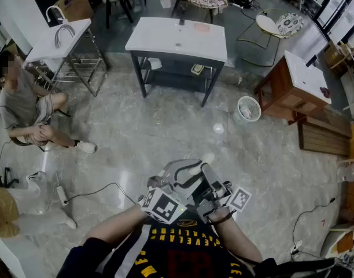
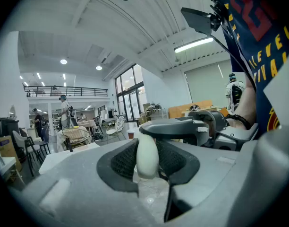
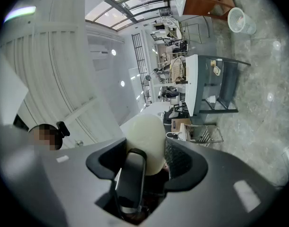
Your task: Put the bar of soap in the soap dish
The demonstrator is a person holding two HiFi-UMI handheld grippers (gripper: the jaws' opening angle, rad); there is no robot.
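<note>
Bar of soap (image 2: 147, 151): pale cream oval, held in the air before the person's chest, well apart from the white washstand (image 1: 177, 39) across the marble floor (image 1: 165, 138); left gripper (image 2: 148, 163) closed on the bar's two broad faces, so that in the left gripper view the bar stands edge-on between the dark mesh pads; right gripper (image 3: 147, 161) meets it crosswise, jaws set wide, the bar's broad face filling the gap from pad to pad and its narrow edges against both; one dark finger (image 3: 130, 181) of the left gripper lies over that face in the right gripper view; one grey finger (image 2: 182, 127) of the right gripper lies across the bar's upper edge in the left gripper view.

Head view: both grippers crossed low at centre, marker cubes (image 1: 163, 205) turned up toward the camera, forearms coming in from the lower edge; washstand with a faucet on top and a lower shelf; white mesh wastebasket (image 1: 247, 109) to its right; wooden cabinet (image 1: 292, 86) with a white top beyond that; seated person (image 1: 26, 103) at far left, beside a second white stand (image 1: 58, 39) carrying a wire rack.
</note>
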